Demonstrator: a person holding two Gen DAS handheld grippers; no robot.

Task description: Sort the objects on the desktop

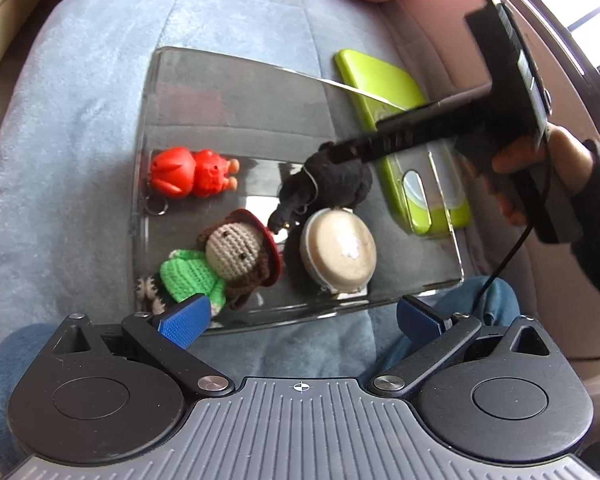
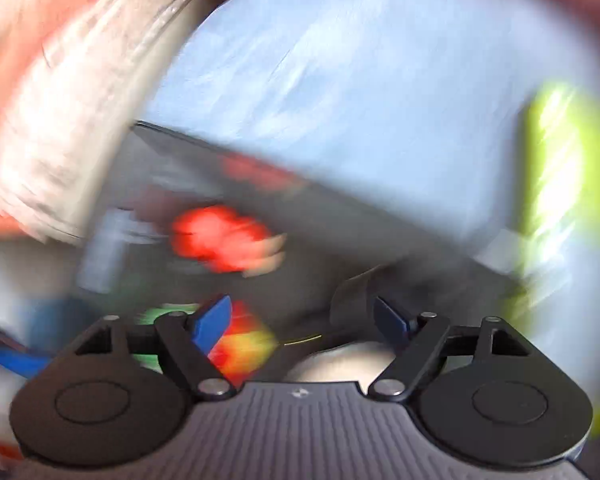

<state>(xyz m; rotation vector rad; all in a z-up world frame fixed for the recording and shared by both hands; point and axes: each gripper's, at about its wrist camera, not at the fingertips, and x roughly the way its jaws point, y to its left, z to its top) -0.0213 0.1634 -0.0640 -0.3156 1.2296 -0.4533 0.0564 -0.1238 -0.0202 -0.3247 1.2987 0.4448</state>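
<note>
Currently: Placing Small Items on the Clear Tray

Sorting is partway done. The clear tray (image 1: 188,80) lies on a blue-grey cushion (image 1: 80,100) and carries a red toy (image 1: 188,174), a knitted doll (image 1: 220,256), a round beige case (image 1: 338,254) and a black fuzzy item (image 1: 336,182). A green box (image 1: 384,80) lies just right of the tray, partly under its right edge.

The right gripper (image 2: 302,322) is above the black fuzzy item; its own view is badly blurred, but its fingers stand apart with nothing pressed between them, so the item appears released.

The left gripper (image 1: 300,316) hangs at the tray's near edge, fingers wide apart and empty.

Next move, as judged: the right gripper clears the tray and seeks any item not yet sorted. None shows outside the tray except the green box.
</note>
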